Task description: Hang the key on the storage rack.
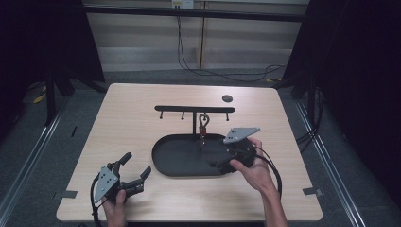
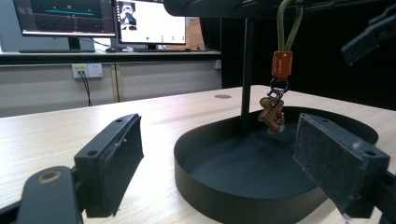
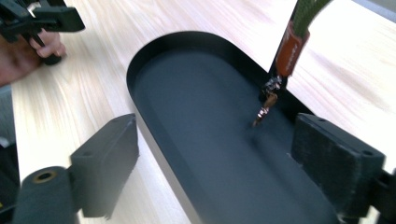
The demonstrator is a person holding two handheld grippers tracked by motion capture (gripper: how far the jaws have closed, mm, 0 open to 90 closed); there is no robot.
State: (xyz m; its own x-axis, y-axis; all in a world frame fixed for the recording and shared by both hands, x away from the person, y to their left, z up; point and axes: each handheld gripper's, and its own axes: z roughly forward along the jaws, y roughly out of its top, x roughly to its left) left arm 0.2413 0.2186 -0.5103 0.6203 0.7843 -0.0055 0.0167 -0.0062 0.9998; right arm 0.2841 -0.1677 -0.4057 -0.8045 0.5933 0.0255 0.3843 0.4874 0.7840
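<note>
A black oval tray (image 1: pixel 161 163) sits mid-table with a T-shaped hook stand (image 1: pixel 194 109) rising from its far edge. From the stand hangs a keychain (image 1: pixel 204 124): a green strap, an orange tag (image 2: pixel 282 64) and a small brown figure charm (image 2: pixel 272 114). At the front left of the table, my left gripper (image 1: pixel 137 163) rests open, its jaws (image 2: pixel 217 140) aimed at the tray with nothing between them. Over the tray's right end, my right gripper (image 1: pixel 222 163) is open (image 3: pixel 215 140) and empty. The tag (image 3: pixel 289 49) and the blurred charm (image 3: pixel 264 109) hang just ahead of it.
A round dark grommet (image 1: pixel 227 98) is set in the far tabletop. Bare wood surrounds the tray. Grey tape marks (image 1: pixel 312 191) sit near the front corners. Cables (image 1: pixel 227 74) run across the floor behind the table. Monitors (image 2: pixel 149 21) stand on a far desk.
</note>
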